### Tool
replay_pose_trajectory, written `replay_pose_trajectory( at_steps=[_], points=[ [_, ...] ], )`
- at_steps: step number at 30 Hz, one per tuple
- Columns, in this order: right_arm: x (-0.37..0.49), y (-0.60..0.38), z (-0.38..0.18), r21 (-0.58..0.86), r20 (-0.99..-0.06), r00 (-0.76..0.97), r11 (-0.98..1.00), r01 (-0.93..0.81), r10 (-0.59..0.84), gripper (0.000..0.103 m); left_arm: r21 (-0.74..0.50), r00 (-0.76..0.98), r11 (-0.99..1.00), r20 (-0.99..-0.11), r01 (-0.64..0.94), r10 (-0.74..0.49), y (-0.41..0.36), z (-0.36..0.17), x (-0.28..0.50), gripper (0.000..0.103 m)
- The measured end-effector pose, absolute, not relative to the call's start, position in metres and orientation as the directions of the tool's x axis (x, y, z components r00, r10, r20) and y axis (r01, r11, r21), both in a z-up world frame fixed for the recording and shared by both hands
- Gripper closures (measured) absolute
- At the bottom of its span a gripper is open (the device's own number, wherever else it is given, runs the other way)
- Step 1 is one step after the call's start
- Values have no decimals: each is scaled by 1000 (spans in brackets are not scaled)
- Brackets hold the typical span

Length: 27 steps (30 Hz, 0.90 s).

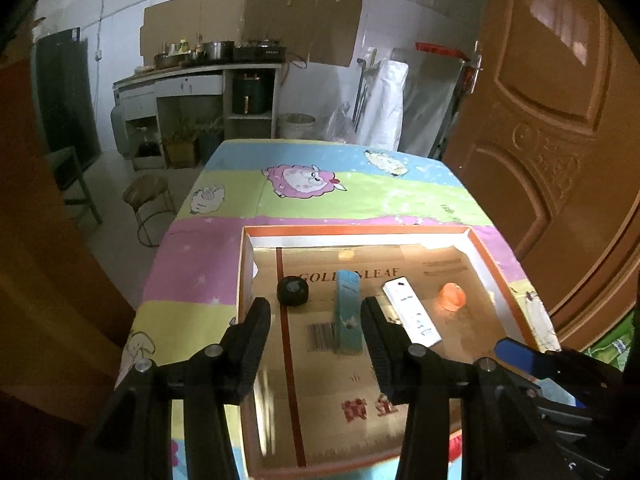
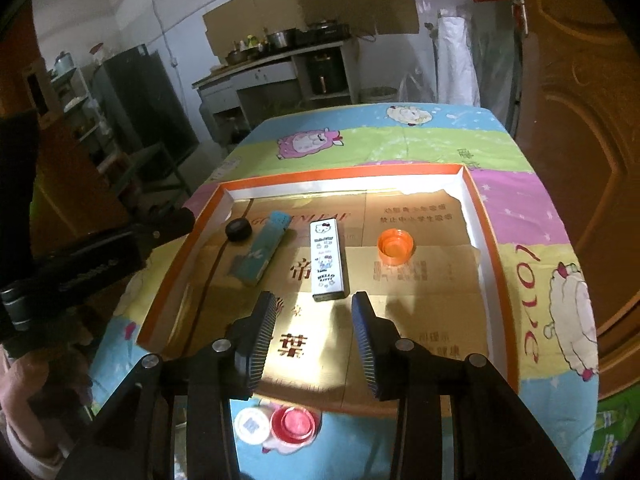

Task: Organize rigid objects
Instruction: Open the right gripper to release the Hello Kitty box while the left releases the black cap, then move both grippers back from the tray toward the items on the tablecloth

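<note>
An orange-rimmed shallow box with a gold cardboard floor lies on the table. Inside it lie a black round cap, a teal block, a white Hello Kitty case and an orange cap. My left gripper is open and empty above the box's near left part, just short of the teal block. My right gripper is open and empty, just short of the white case. A white cap and a red cap lie outside the box's near edge.
The table carries a striped cartoon-sheep cloth. A brown door stands close on the right. A stool and a green chair stand left of the table. A kitchen counter is at the back wall.
</note>
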State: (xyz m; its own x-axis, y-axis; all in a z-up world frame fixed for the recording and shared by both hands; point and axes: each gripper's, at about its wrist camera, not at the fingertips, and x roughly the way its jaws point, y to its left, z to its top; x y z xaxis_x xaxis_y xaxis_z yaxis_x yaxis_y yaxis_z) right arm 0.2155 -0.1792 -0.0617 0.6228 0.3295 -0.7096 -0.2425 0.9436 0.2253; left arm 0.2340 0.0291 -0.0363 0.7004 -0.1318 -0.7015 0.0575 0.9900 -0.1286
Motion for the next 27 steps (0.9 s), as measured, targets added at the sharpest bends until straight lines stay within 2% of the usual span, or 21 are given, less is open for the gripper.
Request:
replay_pose_trajectory(
  at_steps=[27],
  points=[
    [110,-180,-23,205,-662,678,948,-245,318,62,-138,749,988,-646,74,-146,33,-1,115,56]
  ],
)
